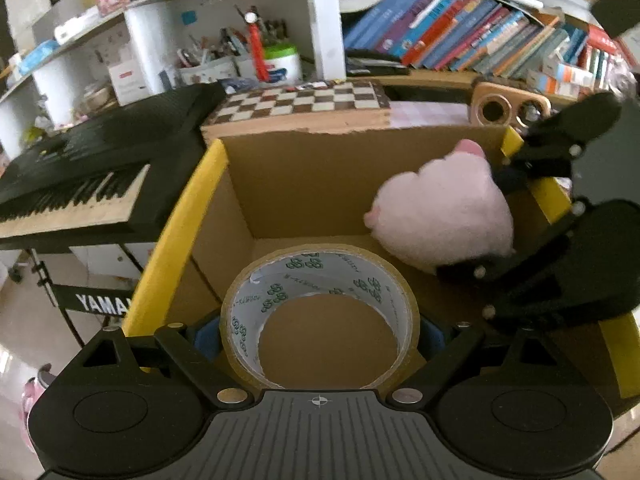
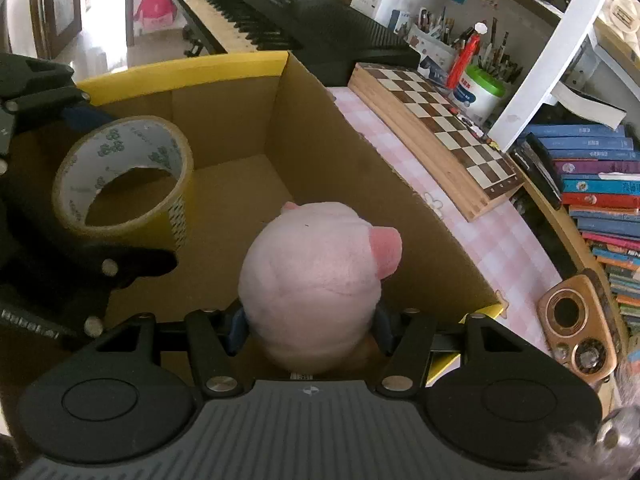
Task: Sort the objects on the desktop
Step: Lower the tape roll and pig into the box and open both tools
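Left wrist view: riding just behind the left gripper (image 1: 319,336), tilted down, close over the open cardboard box (image 1: 304,184), keyboard (image 1: 92,176) off to its left. Right wrist view: same perch behind the right gripper (image 2: 310,330), also angled down into the box, chessboard (image 2: 440,120) ahead-right. Shared: box interior, tape roll (image 1: 320,312), pink plush toy (image 2: 316,276), each other's gripper.

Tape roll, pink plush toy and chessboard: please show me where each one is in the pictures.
Tape roll (image 1: 320,280): left wrist view, on its printed inner wall.
Pink plush toy (image 2: 312,276): right wrist view, on its round body.
Chessboard (image 2: 440,120): right wrist view, on its checkered top.
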